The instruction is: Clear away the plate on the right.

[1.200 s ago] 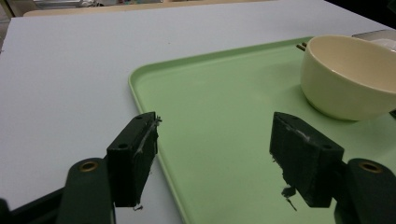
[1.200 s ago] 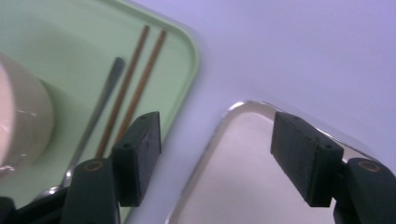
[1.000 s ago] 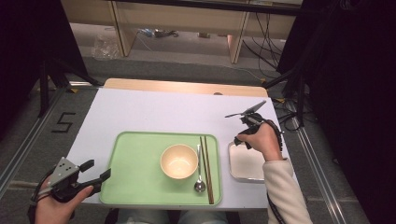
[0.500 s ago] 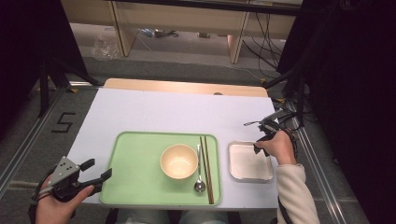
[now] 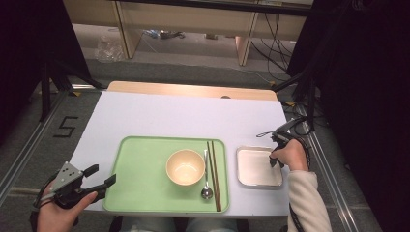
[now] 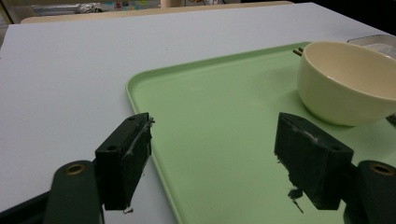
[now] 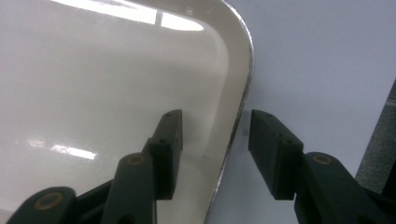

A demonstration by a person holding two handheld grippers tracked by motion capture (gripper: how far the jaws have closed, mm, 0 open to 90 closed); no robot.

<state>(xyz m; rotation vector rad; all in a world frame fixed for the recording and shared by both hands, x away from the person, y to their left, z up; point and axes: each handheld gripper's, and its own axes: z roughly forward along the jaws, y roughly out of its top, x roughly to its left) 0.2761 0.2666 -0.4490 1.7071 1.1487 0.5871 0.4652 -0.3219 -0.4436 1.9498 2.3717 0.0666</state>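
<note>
A white square plate (image 5: 256,166) lies on the white table just right of a green tray (image 5: 145,169). My right gripper (image 5: 273,157) reaches down over the plate's right edge. In the right gripper view its jaws (image 7: 215,121) straddle the plate's rim (image 7: 233,107), one inside and one outside, with gaps on both sides. They have just been closing. My left gripper (image 5: 102,175) stands open at the tray's near left corner, and its jaws (image 6: 215,130) have only the tray's edge (image 6: 154,154) between them.
On the tray stand a cream bowl (image 5: 184,166), a metal spoon (image 5: 206,186) and brown chopsticks (image 5: 213,174) to the bowl's right. The table's right edge lies close beside the plate. Cables and dark stands crowd the floor at the far right.
My right hand has moved rightward and down from over the plate's far side to its right edge. The left hand has kept still.
</note>
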